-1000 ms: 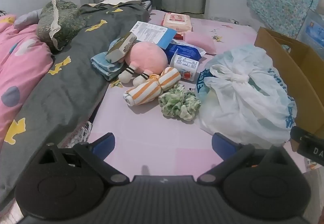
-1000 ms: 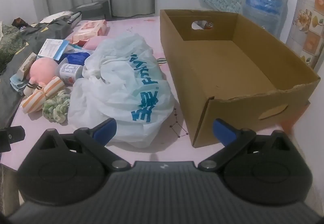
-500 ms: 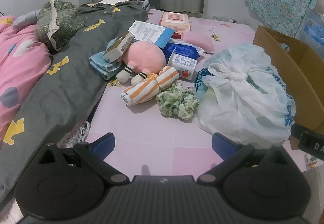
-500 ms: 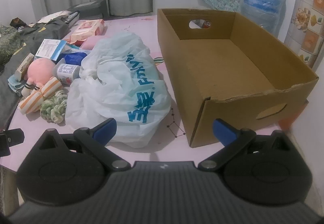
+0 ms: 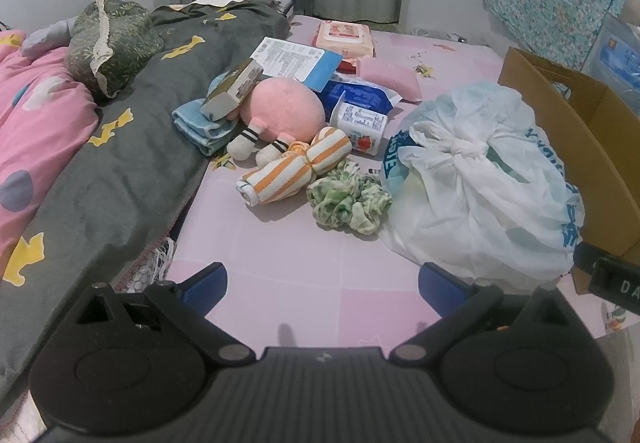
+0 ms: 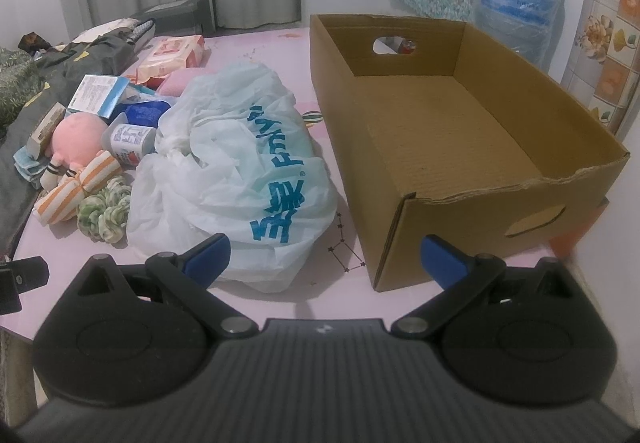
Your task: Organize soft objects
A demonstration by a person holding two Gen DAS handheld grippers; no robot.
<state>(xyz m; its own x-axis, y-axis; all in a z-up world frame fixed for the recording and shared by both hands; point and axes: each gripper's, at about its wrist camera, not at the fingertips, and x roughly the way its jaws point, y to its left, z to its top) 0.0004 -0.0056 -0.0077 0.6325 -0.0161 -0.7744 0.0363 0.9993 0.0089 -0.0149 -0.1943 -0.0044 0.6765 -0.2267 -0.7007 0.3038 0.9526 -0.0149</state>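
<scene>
Both your hand-held grippers, left (image 5: 322, 285) and right (image 6: 324, 257), gape empty; the bag (image 6: 240, 179), frame centre, may snag beside the box (image 6: 452, 147).

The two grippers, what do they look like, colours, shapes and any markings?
The left gripper and right gripper look alike: a dark grey ribbed body with a small pale logo, two round black housings, black linkage arms with silver pivot pins, and blue fingertips. No cables, hands or sleeves show. A black part with white letters "DA" sits at the left view's right edge.
</scene>
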